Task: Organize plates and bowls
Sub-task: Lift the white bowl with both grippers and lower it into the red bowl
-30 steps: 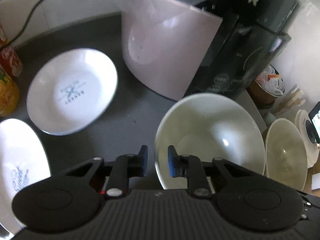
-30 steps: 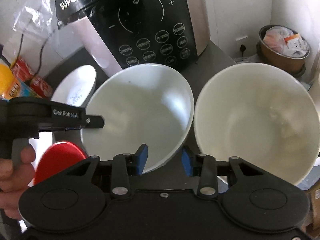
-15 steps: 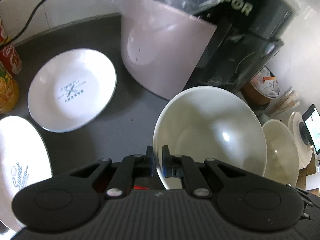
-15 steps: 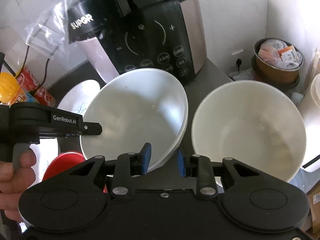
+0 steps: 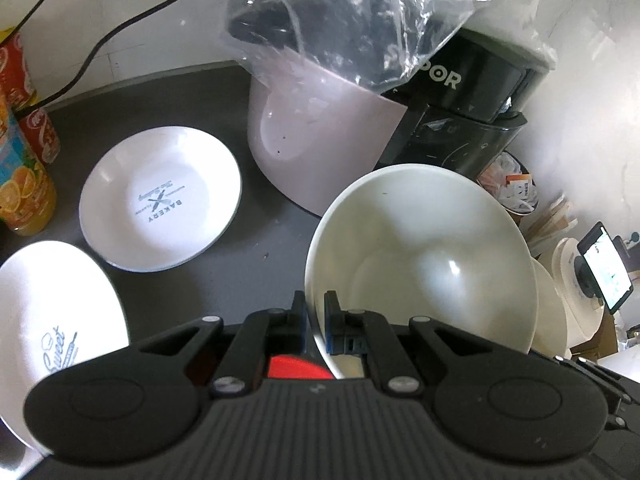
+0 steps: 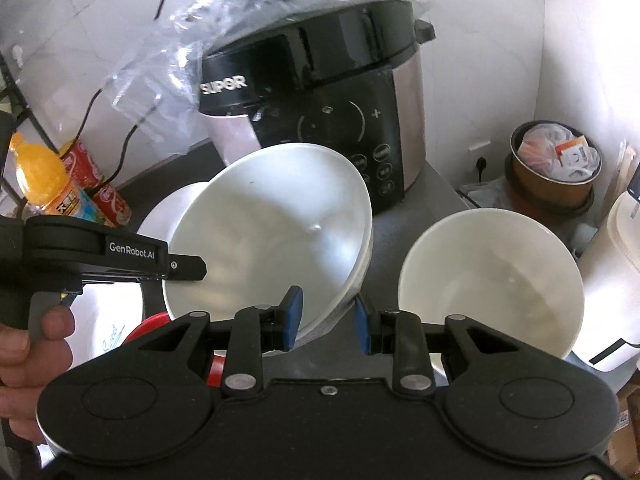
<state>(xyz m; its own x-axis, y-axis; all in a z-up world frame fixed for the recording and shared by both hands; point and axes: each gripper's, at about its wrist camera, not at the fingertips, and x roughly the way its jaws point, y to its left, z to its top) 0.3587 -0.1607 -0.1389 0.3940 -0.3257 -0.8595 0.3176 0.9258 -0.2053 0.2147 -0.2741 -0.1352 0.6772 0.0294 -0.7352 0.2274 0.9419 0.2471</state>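
The left hand-held gripper (image 5: 315, 312) clamps the tilted empty white bowl's (image 5: 420, 256) rim. The right hand-held gripper (image 6: 327, 318) gapes, holding nothing. A second empty bowl (image 6: 492, 280) sits near the worktop's (image 5: 224, 276) right edge.

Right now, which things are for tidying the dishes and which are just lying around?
For the job: held bowl, second bowl, bakery plate, sweet plate.

Just lying around: rice cooker, plastic bag, juice bottle, cola cans.

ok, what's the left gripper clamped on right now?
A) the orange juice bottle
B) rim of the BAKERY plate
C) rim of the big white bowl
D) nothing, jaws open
C: the left gripper has its jaws closed on the near rim of the big white bowl, which sits tilted.
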